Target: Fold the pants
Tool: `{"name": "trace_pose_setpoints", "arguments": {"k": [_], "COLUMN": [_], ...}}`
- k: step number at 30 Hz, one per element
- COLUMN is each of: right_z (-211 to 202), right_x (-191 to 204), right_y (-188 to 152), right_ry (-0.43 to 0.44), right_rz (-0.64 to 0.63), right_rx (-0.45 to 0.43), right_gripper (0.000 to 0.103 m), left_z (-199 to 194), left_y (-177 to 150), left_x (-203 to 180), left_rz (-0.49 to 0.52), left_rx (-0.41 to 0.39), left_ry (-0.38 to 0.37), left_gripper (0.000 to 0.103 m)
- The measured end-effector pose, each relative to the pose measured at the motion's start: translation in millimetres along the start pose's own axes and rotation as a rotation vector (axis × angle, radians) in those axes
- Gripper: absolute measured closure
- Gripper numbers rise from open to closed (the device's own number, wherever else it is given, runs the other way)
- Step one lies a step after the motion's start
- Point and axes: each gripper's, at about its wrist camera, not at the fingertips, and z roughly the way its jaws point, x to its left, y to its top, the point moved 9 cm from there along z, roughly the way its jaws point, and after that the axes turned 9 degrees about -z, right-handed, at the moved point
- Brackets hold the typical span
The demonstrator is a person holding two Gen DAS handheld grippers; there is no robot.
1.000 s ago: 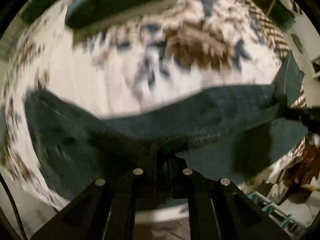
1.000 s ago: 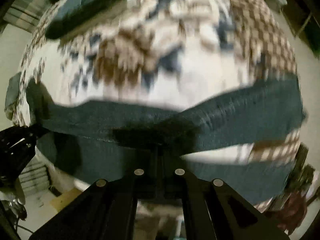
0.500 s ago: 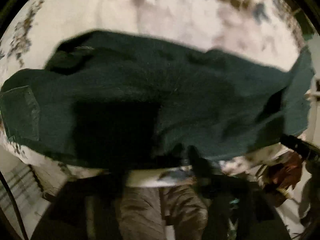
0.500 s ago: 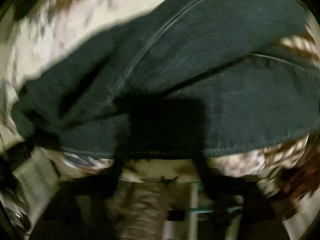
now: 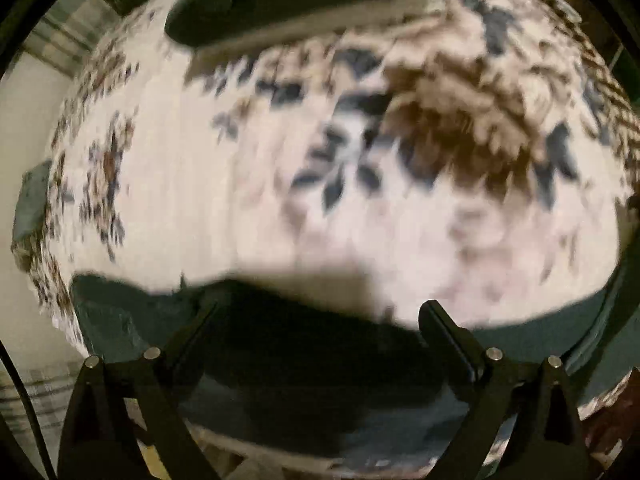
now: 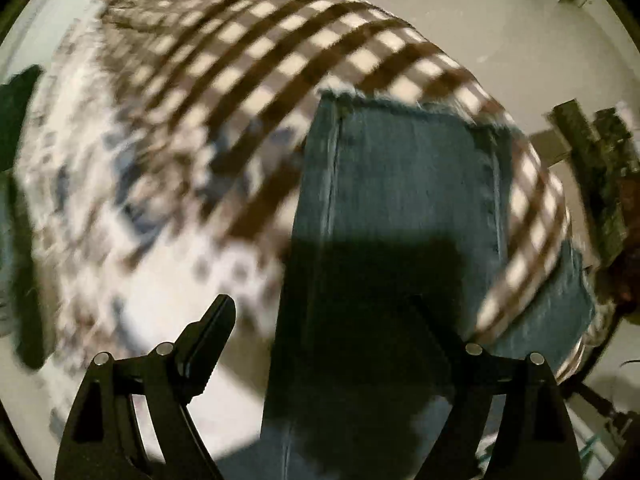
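Both my grippers hang over the bed, a wide surface covered by a white spread (image 5: 192,184) printed with brown and blue-grey flowers, and both views are smeared by motion blur. My left gripper (image 5: 320,312) has its two black fingers spread wide with nothing between them; below them the dark blue denim pants (image 5: 304,360) lie along the near edge of the bed, running from the left side across to the right, where a band of the same cloth curves up along the rim of the view. At the far edge of the bed, in the left wrist view, lies a dark folded garment (image 5: 288,4) on a pale base; I cannot tell what it is. My right gripper (image 6: 332,320) is also spread wide and grips nothing; its left finger (image 6: 208,332) stands over the white spread, while the right one is lost in shadow over the denim. In the right wrist view a pant leg stretches away from me toward the bed's far right corner, its frayed hem resting on the brown-and-cream checked border (image 6: 280,40) of the spread. A second piece of denim (image 6: 560,308) shows near the right edge of the bed.
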Motion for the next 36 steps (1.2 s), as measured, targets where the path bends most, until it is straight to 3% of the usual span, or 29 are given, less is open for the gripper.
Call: {"name": "trace_pose_setpoints", "arguments": {"k": [1, 2, 3, 6, 9, 14, 19, 22, 23, 30, 36], "right_z": [-1.3, -6.7, -14.9, -55.6, -88.1, -48.3, -34.3, -25.4, -22.6, -56.0, -16.5], "right_x": [-2.3, -4.5, -7.3, -40.9, -99.2, -190.4, -208.0, -212.3, -217.2, -225.5, -235.1], "right_y": [0.6, -0.6, -7.3, -31.5, -73.6, -130.5, -128.5, -122.1, -115.5, -99.4, -94.5], "right_ry": [-0.03, -0.057, -0.036, 0.048, 0.126, 0.25, 0.416, 0.36, 0.334, 0.19, 0.215], "right_rz": [-0.006, -0.012, 0.008, 0.094, 0.21, 0.422, 0.545, 0.547, 0.541, 0.491, 0.508], "right_rx": [-0.011, -0.039, -0.07, -0.15, -0.189, -0.064, -0.147, -0.168, -0.174, -0.278, -0.189], "right_gripper": [0.047, 0.085, 0.098, 0.098, 0.098, 0.094, 0.084, 0.083, 0.098, 0.099, 0.095], "left_z": [-3.6, -4.5, -5.1, -20.9, -32.1, -32.4, -24.1, -21.0, -20.8, -30.3, -21.5], "left_y": [3.9, 9.2, 11.0, 5.0, -14.5, -45.1, -61.7, -67.1, -68.8, -74.1, -81.7], "left_x": [-9.0, -12.2, -14.3, -38.4, -53.8, -78.9, -100.6, -116.3, -121.3, -154.3, -163.4], "left_rz": [0.004, 0.004, 0.005, 0.037, 0.086, 0.172, 0.215, 0.238, 0.245, 0.265, 0.246], "left_rx": [-0.003, -0.001, 0.004, 0.02, 0.059, 0.097, 0.129, 0.138, 0.14, 0.135, 0.147], "left_ry": [-0.008, -0.02, -0.036, -0.091, -0.15, -0.151, -0.148, -0.144, -0.144, -0.16, -0.161], "left_gripper": [0.005, 0.005, 0.005, 0.005, 0.005, 0.005, 0.005, 0.005, 0.005, 0.005, 0.005]}}
